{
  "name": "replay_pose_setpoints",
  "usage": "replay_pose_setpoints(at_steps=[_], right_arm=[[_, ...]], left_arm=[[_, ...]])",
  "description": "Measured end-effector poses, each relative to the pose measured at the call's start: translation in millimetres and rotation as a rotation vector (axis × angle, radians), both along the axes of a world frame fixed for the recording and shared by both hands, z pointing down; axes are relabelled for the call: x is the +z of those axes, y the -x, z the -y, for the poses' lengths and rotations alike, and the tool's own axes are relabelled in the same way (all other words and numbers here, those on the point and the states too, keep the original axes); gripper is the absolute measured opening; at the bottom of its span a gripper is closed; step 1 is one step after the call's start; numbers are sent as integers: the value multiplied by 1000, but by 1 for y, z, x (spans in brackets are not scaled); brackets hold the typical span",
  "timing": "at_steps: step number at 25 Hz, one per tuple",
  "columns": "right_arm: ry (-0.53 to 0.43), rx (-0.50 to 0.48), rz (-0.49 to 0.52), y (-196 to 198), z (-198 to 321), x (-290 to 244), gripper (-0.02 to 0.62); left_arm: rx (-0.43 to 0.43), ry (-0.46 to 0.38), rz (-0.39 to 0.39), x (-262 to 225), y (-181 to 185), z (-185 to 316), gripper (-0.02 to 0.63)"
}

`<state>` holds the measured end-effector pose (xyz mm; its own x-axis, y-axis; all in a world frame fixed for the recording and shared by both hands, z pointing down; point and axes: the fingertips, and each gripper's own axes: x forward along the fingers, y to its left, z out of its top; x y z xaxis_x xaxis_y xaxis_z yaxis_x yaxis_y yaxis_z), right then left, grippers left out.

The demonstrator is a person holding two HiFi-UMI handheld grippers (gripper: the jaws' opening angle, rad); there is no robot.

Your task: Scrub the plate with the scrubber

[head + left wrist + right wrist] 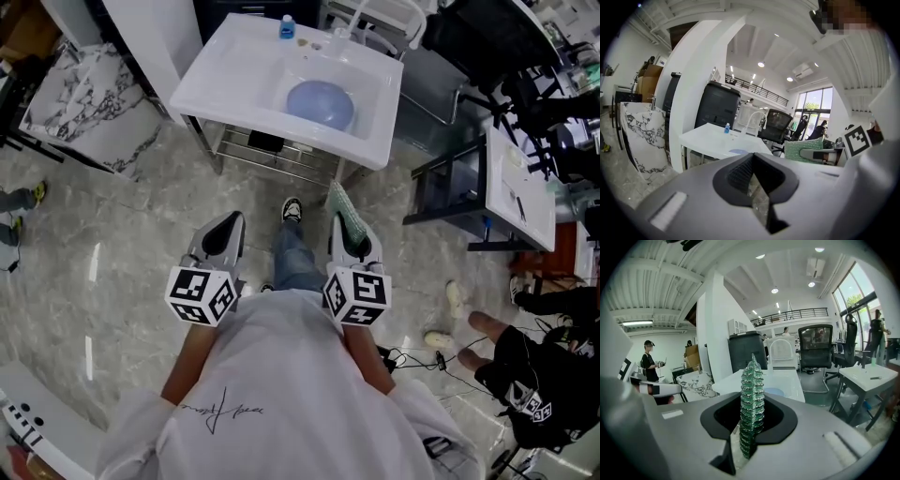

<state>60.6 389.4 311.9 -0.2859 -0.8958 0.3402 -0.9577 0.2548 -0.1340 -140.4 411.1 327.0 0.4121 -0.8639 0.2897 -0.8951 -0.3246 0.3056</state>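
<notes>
A pale blue plate [320,103] lies in the basin of a white sink [234,80] ahead of me, well beyond both grippers. My right gripper [345,225] is shut on a green mesh scrubber [344,208], which stands upright between its jaws [752,399]. The plate [774,391] shows behind it. My left gripper [227,225] is shut with nothing in it; its jaws meet in the left gripper view [752,161]. There the plate [739,151] and the scrubber [802,149] show further off. Both grippers hang close to my body above the floor.
A small blue bottle [287,28] and a white faucet [352,21] sit at the sink's back edge. A marble-patterned unit [84,94] stands left, a black-framed white table [517,183] right. A person [534,375] and cables [412,356] are at lower right.
</notes>
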Motion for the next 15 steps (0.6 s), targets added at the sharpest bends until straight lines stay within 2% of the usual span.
replay_pose_setpoints(at_steps=[8,15], right_arm=[[23,-67,49,-2,109,9,52],[103,-121,102,-12,219,25,52]], left_arm=[[-11,26,34,5,-15,107,49],[-31,50,63,5,-27,217,49]])
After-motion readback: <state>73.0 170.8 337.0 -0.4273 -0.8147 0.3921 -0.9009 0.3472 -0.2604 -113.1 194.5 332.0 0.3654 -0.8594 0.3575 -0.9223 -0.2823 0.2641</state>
